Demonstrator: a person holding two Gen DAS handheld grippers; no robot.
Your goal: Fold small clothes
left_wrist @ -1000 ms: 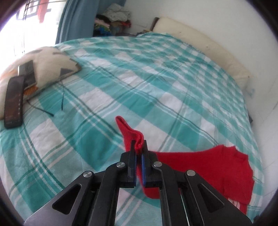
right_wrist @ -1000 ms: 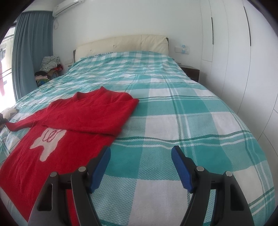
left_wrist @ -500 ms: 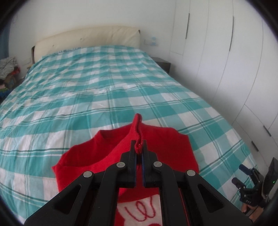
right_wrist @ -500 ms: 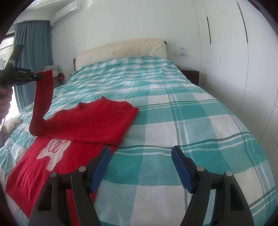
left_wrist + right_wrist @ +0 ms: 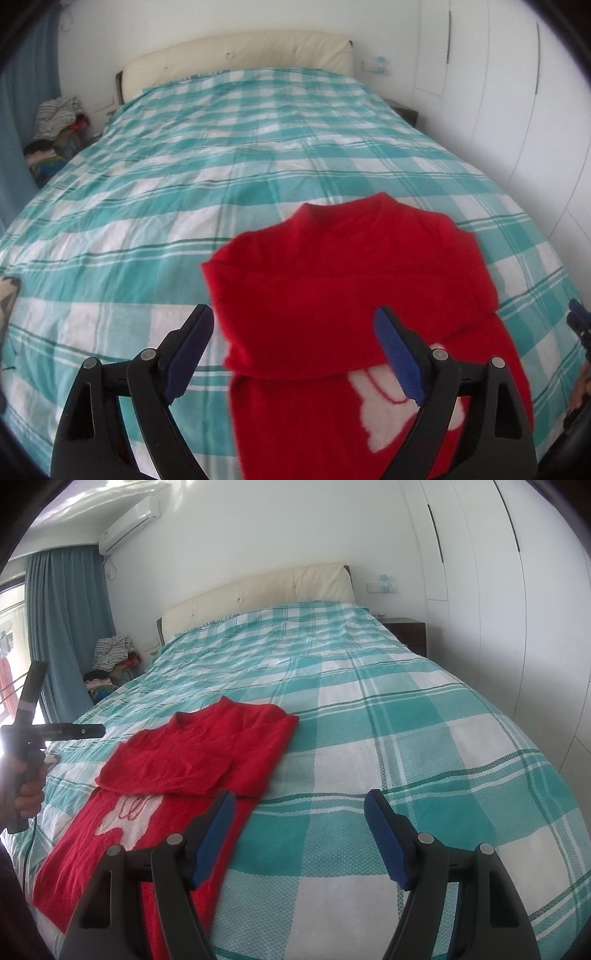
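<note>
**Inspector A:** Starting at the left gripper [image 5: 293, 349]; its jaws have just been opening and are now standing wide, the blue pads clear of any cloth; nothing is being pinched between them, though the red sweater [image 5: 343, 295] is lying on the bed below and showing through the gap.

**Inspector B:** Agreed; the right gripper [image 5: 299, 836] is likewise standing open and holding nothing; only the checked bedcover [image 5: 424, 716] is showing between its fingers, and its left finger [image 5: 214, 827] is overlapping the sweater's edge in the view, contact not determinable.

**Inspector A:** The sweater itself is lying flat on the near left part of the bed; both sleeves are lying folded across the chest, covering the upper part of a white motif [image 5: 125, 818]; the neck is pointing towards the cream headboard [image 5: 258, 590].

**Inspector B:** From the right wrist view, a hand [image 5: 27, 786] is gripping the left tool's handle at the far left edge, off to the side of the garment.

**Inspector A:** Further out: a heap of clothes [image 5: 112, 651] is sitting by the blue curtain [image 5: 62, 627]; white wardrobe doors [image 5: 498, 572] are lining the right wall.
</note>
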